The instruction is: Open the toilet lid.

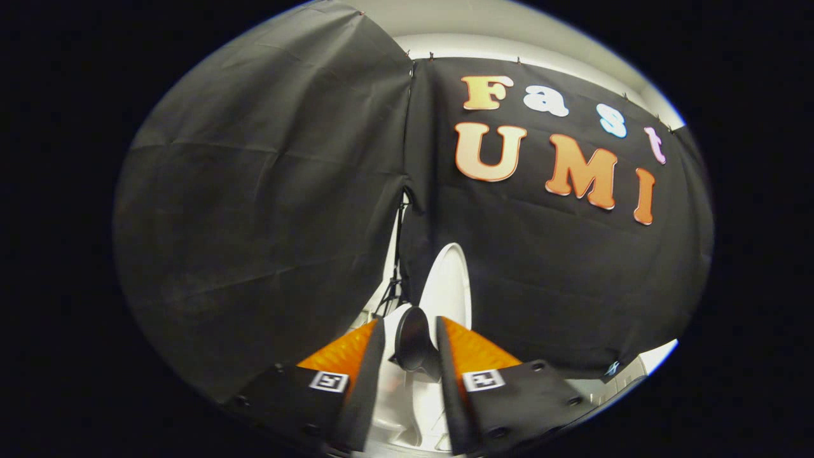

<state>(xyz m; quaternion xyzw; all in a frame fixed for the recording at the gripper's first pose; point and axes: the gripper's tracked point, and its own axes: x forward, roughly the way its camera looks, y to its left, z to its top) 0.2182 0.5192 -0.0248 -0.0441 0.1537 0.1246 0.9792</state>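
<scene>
- Black cloth walls (267, 210) close off the booth, with a pale ceiling strip above them.
- Nearest, the gripper (410, 331) has its fingers set narrowly apart and holds nothing; a dark rounded part (413, 340) sits in the gap between them, and I cannot tell what it is.
- Below and between the fingers lies the white toilet bowl (407, 407).
- Just beyond the fingertips, the toilet lid (448, 286) stands nearly upright against the cloth.
- Judging by that, the lift looks about finished; ease off gently so the lid leans back rather than tipping forward.
- A tripod (394, 280) stands in the gap between the cloths.
</scene>
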